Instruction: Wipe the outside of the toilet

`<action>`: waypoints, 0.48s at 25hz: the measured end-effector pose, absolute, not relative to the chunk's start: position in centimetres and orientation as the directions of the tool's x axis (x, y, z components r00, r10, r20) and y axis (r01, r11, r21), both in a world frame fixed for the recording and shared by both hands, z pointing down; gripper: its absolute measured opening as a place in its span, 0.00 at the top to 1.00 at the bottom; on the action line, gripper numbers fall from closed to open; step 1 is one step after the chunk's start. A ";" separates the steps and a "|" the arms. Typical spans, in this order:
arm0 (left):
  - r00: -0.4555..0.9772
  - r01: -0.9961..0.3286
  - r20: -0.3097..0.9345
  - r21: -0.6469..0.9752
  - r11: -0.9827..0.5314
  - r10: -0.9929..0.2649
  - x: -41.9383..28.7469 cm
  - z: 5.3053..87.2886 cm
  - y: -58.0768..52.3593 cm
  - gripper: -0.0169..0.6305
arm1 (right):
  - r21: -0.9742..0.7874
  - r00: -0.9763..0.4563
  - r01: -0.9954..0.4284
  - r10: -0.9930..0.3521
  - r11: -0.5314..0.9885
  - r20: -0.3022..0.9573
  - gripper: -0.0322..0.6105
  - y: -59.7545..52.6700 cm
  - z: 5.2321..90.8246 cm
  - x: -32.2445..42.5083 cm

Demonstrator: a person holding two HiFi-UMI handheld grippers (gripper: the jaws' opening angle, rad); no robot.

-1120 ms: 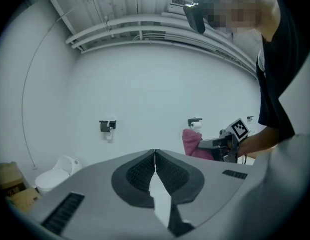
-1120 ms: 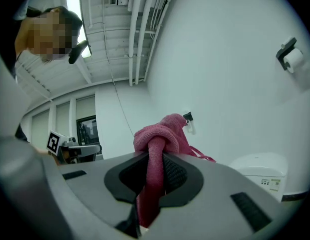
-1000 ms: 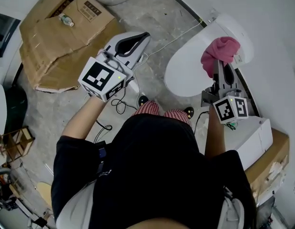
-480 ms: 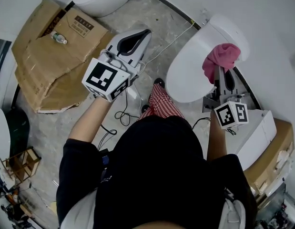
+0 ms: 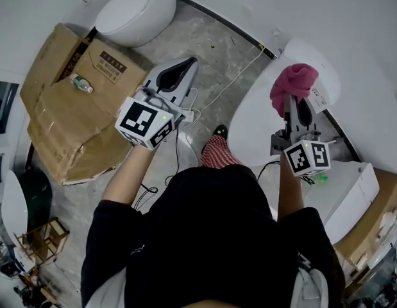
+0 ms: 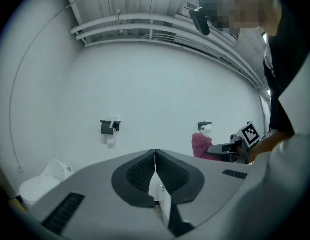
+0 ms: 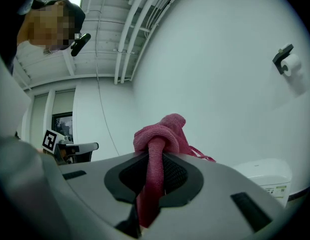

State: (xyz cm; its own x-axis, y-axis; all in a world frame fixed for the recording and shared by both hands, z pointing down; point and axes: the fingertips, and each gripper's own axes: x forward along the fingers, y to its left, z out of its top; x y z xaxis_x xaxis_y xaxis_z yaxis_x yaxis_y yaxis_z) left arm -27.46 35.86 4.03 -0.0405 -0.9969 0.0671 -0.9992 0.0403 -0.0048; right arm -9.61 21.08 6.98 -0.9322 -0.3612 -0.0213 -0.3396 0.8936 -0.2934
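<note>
A white toilet (image 5: pixel 262 117) with its lid down stands at the right of the head view, its tank end (image 7: pixel 262 174) low in the right gripper view. My right gripper (image 5: pixel 295 101) is shut on a bunched pink cloth (image 5: pixel 291 82) and holds it over the lid; the cloth (image 7: pixel 160 139) bulges out above the jaws. My left gripper (image 5: pixel 182 66) hangs shut and empty over the floor left of the toilet, its pads pressed together (image 6: pixel 155 166). It points at the white wall, with the pink cloth (image 6: pixel 202 146) off to its right.
A second white toilet (image 5: pixel 134 11) stands at the top of the head view. Flattened cardboard boxes (image 5: pixel 70 108) with a plastic bottle (image 5: pixel 81 83) lie at the left. Cables (image 5: pixel 179 140) trail over the grey floor. A white box (image 5: pixel 342 194) sits at the right. Paper holders (image 6: pixel 109 127) hang on the wall.
The person has stepped back and shifted; the toilet and boxes sit lower in view. Both grippers keep their poses, the right one still holding the cloth over the lid.
</note>
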 end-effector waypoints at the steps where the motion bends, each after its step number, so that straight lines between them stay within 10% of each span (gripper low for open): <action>1: -0.028 -1.000 0.065 -0.004 0.028 -0.997 -28.0 4.0 34.9 0.96 | -0.298 -0.931 -0.341 -0.364 0.892 -0.025 0.86 20.3 6.9 -10.1; 12: 0.125 -0.992 0.060 -0.003 -0.125 -0.990 -30.1 3.9 23.2 0.96 | -0.336 -0.865 -0.448 -0.497 0.828 -0.069 0.86 13.0 6.8 -10.9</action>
